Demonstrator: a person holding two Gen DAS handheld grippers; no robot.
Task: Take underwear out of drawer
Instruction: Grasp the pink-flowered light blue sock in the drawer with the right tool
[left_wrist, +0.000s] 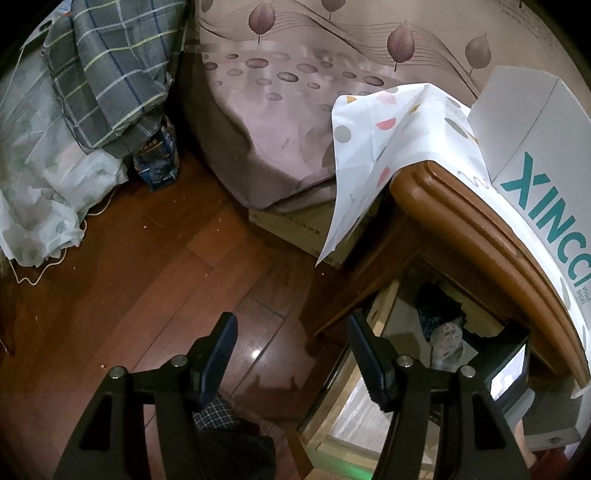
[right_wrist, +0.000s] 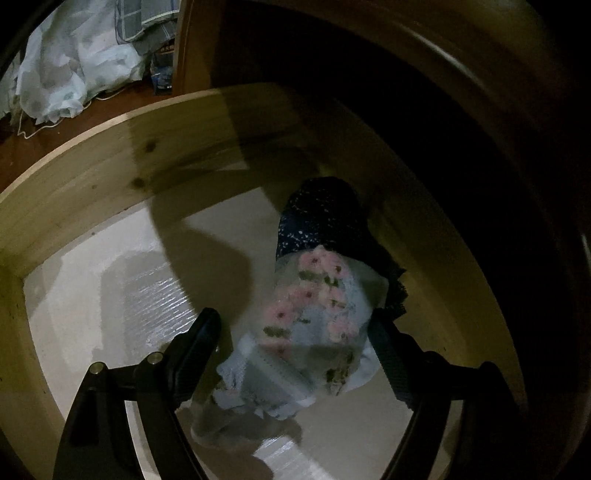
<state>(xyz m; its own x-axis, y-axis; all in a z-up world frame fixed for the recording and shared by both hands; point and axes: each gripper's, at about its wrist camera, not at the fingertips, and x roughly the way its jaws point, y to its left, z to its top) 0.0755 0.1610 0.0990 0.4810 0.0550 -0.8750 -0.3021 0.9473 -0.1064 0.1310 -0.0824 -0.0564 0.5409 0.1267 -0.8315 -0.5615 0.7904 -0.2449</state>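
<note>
Right gripper (right_wrist: 293, 332) hangs spread wide inside the pale wooden drawer (right_wrist: 92, 184), its fingers flanking the soft, crumpled floral underwear (right_wrist: 314, 332) lying toward the drawer's right wall, a dark speckled garment (right_wrist: 317, 218) behind. Left gripper (left_wrist: 291, 341) spread, empty, over glossy floorboards (left_wrist: 166, 258).

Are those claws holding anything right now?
No. The right claw is open around the floral underwear in the drawer, not closed. The left claw is open, empty.

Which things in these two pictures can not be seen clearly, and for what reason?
- Back of the drawer: right wrist view, lost in dark shadow.
- Dark garment: partly under the floral underwear, which is blurred.
- Shoe box: left wrist view, cut off by the frame edge.
- Right gripper: open; contact with the underwear unclear.
</note>
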